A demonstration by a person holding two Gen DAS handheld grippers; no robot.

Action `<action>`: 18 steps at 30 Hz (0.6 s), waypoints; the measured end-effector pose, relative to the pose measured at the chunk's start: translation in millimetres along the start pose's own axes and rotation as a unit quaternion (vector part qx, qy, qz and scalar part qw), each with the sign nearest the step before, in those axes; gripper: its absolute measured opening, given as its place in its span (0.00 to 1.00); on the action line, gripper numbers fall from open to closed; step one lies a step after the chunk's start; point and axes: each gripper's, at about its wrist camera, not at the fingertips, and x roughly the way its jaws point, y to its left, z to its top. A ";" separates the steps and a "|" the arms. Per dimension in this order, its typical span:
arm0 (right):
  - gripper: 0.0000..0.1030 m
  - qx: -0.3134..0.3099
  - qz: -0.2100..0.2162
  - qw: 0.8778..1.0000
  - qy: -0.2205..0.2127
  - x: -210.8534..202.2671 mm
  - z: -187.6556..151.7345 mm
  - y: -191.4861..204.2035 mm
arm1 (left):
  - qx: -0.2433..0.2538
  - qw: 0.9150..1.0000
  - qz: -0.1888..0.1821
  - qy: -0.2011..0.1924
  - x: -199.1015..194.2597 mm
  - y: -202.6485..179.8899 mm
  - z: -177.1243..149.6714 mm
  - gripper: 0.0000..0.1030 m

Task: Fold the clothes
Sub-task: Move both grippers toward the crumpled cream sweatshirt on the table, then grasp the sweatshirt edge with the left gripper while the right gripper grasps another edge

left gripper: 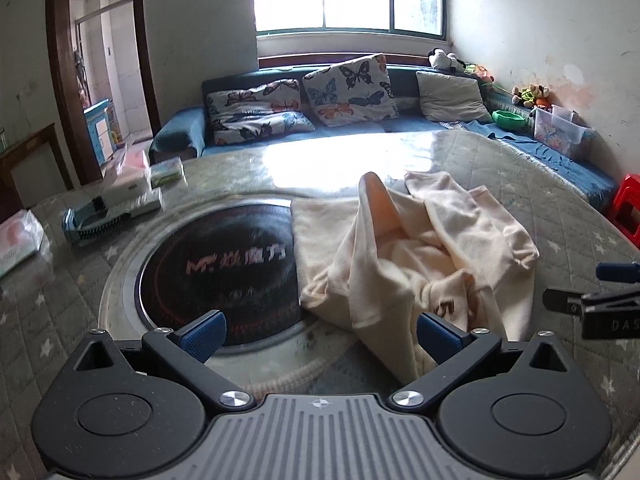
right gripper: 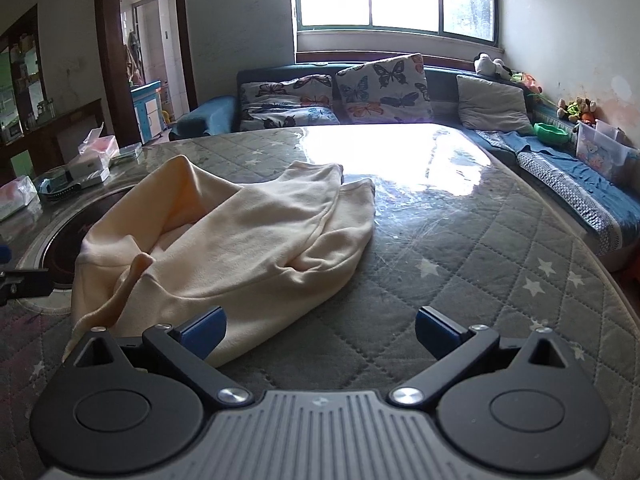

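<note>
A cream sweatshirt point(left gripper: 404, 248) lies crumpled on the quilted round table point(left gripper: 520, 184), partly over the black hob. One fold stands up in a peak. My left gripper point(left gripper: 320, 332) is open and empty, low over the table; the garment's near edge lies just ahead, by its right finger. In the right wrist view the same sweatshirt point(right gripper: 248, 248) lies ahead and to the left. My right gripper point(right gripper: 320, 332) is open and empty, its left finger over the garment's near hem. The right gripper's tip shows at the right edge of the left wrist view point(left gripper: 600, 304).
A round black induction hob point(left gripper: 216, 264) is set in the table's middle. Boxes, tissue packs and a blue brush point(left gripper: 96, 220) sit at the table's left. A blue sofa with butterfly cushions point(left gripper: 344, 88) runs behind and along the right. A red stool point(left gripper: 628, 208) stands at right.
</note>
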 end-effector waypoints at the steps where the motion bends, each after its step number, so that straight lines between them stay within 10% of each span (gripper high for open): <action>1: 0.96 -0.001 0.000 1.000 0.000 1.1 1.3 0.6 | 0.003 1.000 0.001 -0.002 1.7 -0.8 3.7 0.99; 18: 0.78 0.008 0.035 0.999 0.004 36.9 53.5 -0.8 | 0.049 0.999 -0.022 -0.006 92.7 -17.7 82.8 0.68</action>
